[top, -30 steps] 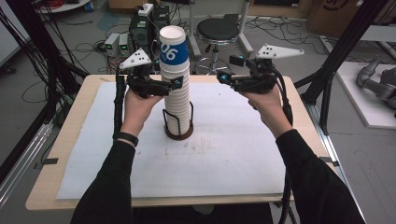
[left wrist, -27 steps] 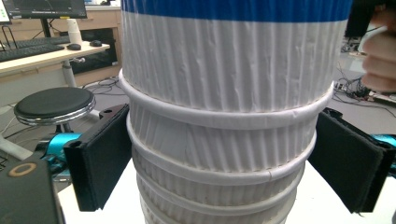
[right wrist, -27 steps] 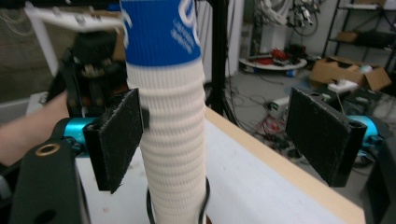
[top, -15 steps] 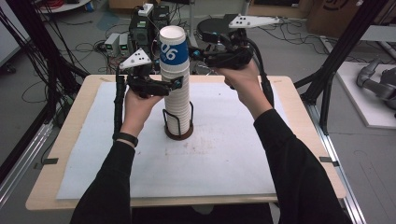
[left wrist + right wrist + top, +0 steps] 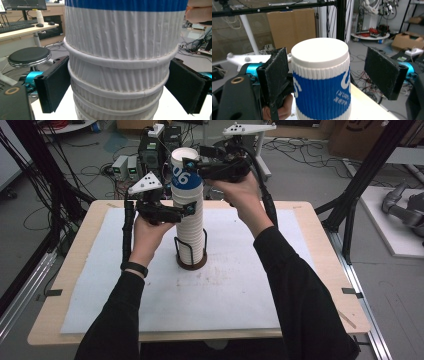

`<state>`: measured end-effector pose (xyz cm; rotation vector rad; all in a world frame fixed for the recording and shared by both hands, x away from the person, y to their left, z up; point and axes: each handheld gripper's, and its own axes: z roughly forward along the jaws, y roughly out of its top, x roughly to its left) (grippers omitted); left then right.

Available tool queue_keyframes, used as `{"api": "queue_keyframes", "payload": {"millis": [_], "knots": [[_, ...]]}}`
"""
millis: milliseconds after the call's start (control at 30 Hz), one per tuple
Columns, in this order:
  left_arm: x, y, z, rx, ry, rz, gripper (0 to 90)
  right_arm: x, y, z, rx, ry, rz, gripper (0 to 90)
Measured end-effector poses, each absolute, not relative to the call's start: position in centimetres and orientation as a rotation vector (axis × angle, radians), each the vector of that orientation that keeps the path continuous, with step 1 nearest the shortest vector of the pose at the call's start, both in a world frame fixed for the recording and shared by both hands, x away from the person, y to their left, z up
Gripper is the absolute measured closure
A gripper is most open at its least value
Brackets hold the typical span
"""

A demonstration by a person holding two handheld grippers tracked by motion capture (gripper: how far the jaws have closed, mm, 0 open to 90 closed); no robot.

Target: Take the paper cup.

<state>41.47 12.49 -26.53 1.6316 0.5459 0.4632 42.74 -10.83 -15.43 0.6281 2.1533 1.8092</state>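
We have a tall stack (image 5: 189, 227) of upturned paper cups standing in a wire holder (image 5: 190, 258) on the white mat (image 5: 150, 305), about midway between the left and right table edges and nearer the far edge than the near one. The top cup (image 5: 322, 82), the one with the blue band, is what we are after.

Our left gripper (image 5: 186, 212) sits partway down the stack. In the left gripper view its jaws stand on either side of the ribbed white cups just under the blue one; whether the pads (image 5: 53, 86) press or merely flank the cups we cannot tell.

Our right gripper (image 5: 194, 166) is up at the top cup with its jaws wide open, one pad close against the cup's side and the other well apart from it, so nothing is held yet.

To do this well, we judge we should centre the right jaws on the blue band, below the closed end, and close gently so the paper wall does not crush. Then we would lift straight up along the stack's axis while the left gripper steadies the cups beneath, so just one cup comes away and the stack does not tip in the holder.
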Motion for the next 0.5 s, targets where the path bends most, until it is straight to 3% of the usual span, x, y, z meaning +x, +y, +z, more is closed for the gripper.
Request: {"api": "queue_keyframes", "payload": {"millis": [233, 300, 333, 500], "knots": [[41.4, 12.5, -26.5, 1.633, 0.548, 0.463, 11.2, 43.0, -9.9, -15.5, 0.637, 2.168, 1.795, 20.7], [41.4, 12.5, -26.5, 1.633, 0.548, 0.464, 11.2, 42.9, -9.7, -15.5, 0.639, 2.168, 1.781, 22.3], [41.4, 12.5, -26.5, 1.634, 0.549, 0.466, 11.2, 42.8, -9.6, -15.5, 0.612, 2.167, 1.777, 29.2], [41.4, 12.5, -26.5, 1.635, 0.549, 0.466, 11.2, 42.6, -9.4, -15.4, 0.595, 2.152, 1.753, 30.3]]}}
